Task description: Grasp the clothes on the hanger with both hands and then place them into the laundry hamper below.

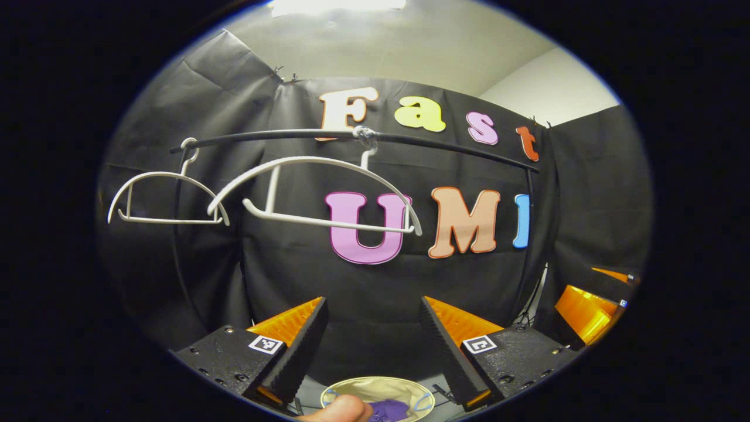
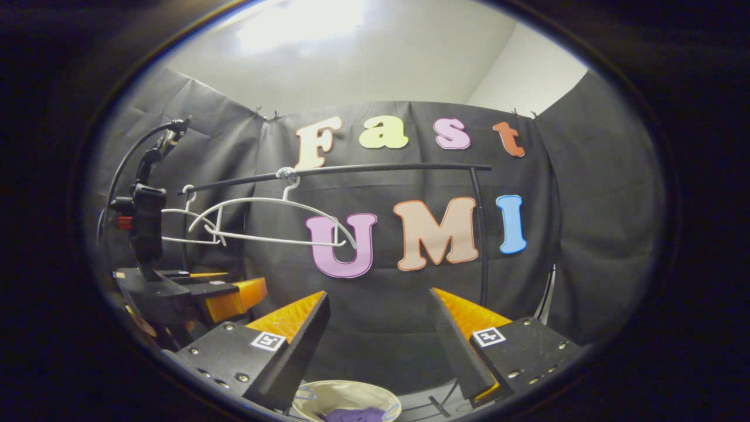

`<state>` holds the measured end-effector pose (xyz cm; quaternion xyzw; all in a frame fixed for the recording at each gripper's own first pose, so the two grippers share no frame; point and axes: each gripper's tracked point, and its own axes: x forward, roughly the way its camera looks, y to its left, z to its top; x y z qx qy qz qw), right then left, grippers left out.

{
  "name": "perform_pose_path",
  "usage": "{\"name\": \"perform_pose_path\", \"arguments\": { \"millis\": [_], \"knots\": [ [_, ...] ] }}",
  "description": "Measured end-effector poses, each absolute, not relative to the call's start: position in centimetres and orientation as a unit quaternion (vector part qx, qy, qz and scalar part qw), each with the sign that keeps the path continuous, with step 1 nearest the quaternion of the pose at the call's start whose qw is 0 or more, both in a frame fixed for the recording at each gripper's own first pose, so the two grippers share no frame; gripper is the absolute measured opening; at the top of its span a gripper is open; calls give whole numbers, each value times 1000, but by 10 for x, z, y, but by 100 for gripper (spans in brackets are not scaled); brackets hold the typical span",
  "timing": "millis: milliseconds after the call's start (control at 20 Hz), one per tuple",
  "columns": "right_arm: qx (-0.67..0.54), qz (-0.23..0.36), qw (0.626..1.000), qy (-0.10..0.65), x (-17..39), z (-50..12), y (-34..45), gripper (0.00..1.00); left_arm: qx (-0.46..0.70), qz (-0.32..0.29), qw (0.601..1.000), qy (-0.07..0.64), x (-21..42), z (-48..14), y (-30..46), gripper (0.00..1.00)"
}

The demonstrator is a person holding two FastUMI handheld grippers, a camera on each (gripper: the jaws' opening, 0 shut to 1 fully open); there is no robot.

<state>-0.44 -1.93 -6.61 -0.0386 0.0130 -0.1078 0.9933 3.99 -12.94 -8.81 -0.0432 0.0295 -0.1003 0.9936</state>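
Left gripper view puts the left gripper (image 1: 372,328) at the bottom centre of the frame, its two orange-and-black fingers spread wide with nothing between them. Below the gap, at the bottom edge, sits the laundry hamper (image 1: 357,389), a pale round basket holding purple clothes (image 1: 389,409); a fingertip (image 1: 343,409) pokes in just left of the cloth. Across the upper middle runs a black rail (image 1: 445,146) carrying two bare white hangers, one (image 1: 167,199) at left and one (image 1: 316,196) nearer the centre. At right edge shows part of the right gripper (image 1: 586,310).

Right gripper view shows the right gripper at bottom centre, fingers likewise parted and empty, with the hamper and purple clothes under them. The left gripper sits at lower left.
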Motion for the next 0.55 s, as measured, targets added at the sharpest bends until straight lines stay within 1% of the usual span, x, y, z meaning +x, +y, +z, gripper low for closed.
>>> {"name": "perform_pose_path", "arguments": {
  "millis": [50, 150, 200, 350, 400, 450, 500, 550],
  "knots": [
    [-40, -107, 993, 12, -5, -67, -22, 96, -40, -108, 993, 31, 38, -90, -138, 92],
    [-41, -97, 994, 10, -5, -70, -24, 96, -34, -112, 993, 30, 40, -93, -148, 93],
    [-41, -91, 995, 11, -4, -72, -23, 100, -34, -113, 993, 32, 41, -94, -153, 93],
    [-41, -87, 995, 24, -4, -81, -31, 100, -40, -123, 991, 33, 41, -100, -166, 92],
    [-46, -89, 994, 30, -6, -86, -34, 96, -43, -123, 991, 35, 43, -102, -168, 96],
    [-53, -89, 994, 33, -8, -89, -35, 96, -43, -126, 990, 38, 44, -104, -171, 92],
    [-59, -88, 994, 32, -10, -89, -33, 100, -40, -123, 991, 39, 46, -105, -170, 92],
    [-60, -81, 994, 29, -10, -90, -30, 100, -39, -116, 992, 42, 50, -106, -165, 93]
  ]
}}
